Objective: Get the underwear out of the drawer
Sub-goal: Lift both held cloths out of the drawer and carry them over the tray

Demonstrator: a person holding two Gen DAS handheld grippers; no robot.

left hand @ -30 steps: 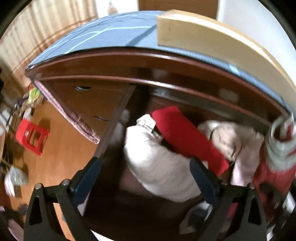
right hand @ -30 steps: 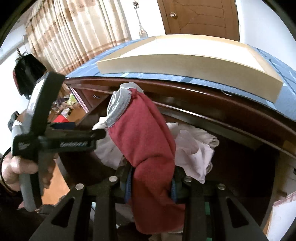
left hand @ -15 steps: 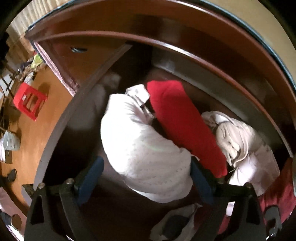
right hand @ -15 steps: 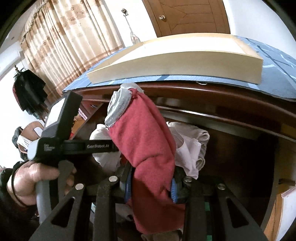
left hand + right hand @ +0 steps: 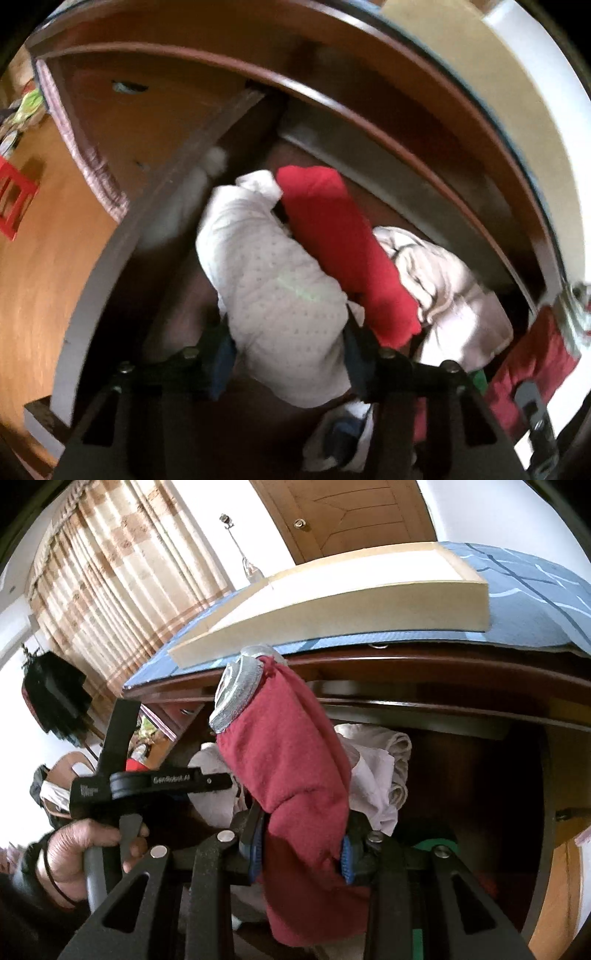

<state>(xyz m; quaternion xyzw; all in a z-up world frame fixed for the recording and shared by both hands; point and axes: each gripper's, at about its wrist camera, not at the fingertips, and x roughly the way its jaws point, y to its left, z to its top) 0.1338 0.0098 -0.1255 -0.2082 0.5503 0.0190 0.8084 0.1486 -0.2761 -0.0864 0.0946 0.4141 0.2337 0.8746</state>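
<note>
My left gripper is down in the open drawer with its blue pads closed against the sides of a rolled white dotted underwear. A bright red roll lies right beside it, and a pale pink garment lies further right. My right gripper is shut on dark red underwear with a grey waistband and holds it above the drawer. The same piece shows at the right edge of the left wrist view.
A pale wooden tray rests on the blue cloth on top of the dresser. White rolled garments fill the drawer behind the red piece. The left hand and its gripper handle are at the left. A red stool stands on the wood floor.
My left gripper dropped into the drawer and its fingers closed in from wide open onto the white dotted roll. My right gripper kept hold of the dark red underwear and shifted a little.
</note>
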